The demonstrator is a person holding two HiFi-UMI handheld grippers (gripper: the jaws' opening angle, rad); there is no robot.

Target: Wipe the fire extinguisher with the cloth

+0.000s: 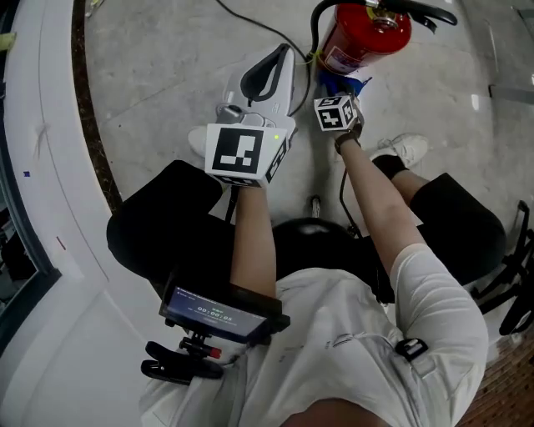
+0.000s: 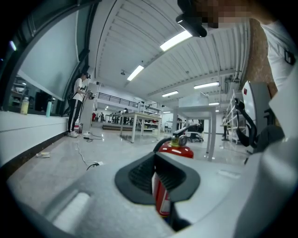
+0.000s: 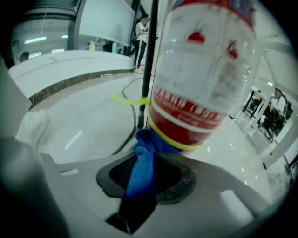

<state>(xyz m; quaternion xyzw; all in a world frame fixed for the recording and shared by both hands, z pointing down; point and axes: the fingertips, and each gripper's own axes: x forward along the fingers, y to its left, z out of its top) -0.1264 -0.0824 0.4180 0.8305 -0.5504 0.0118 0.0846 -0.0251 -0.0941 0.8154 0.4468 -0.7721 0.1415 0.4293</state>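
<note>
The red fire extinguisher (image 1: 365, 35) stands upright on the grey floor, with a black hose and handle on top. My right gripper (image 1: 347, 90) is low against its base, shut on a blue cloth (image 1: 349, 83). In the right gripper view the bunched cloth (image 3: 142, 165) sticks out between the pads of the right gripper (image 3: 146, 173) and touches the extinguisher's lower body (image 3: 198, 79) just under a yellow band. My left gripper (image 1: 278, 60) hovers to the extinguisher's left, shut and holding nothing. Past the left gripper (image 2: 156, 180) the extinguisher (image 2: 178, 149) shows farther off.
A black cable (image 1: 254, 23) runs across the floor behind the left gripper. A curved white counter with a dark base strip (image 1: 88, 125) borders the left. The person's knees and a white shoe (image 1: 407, 150) are close below the grippers. Tables (image 2: 139, 124) and people stand far off.
</note>
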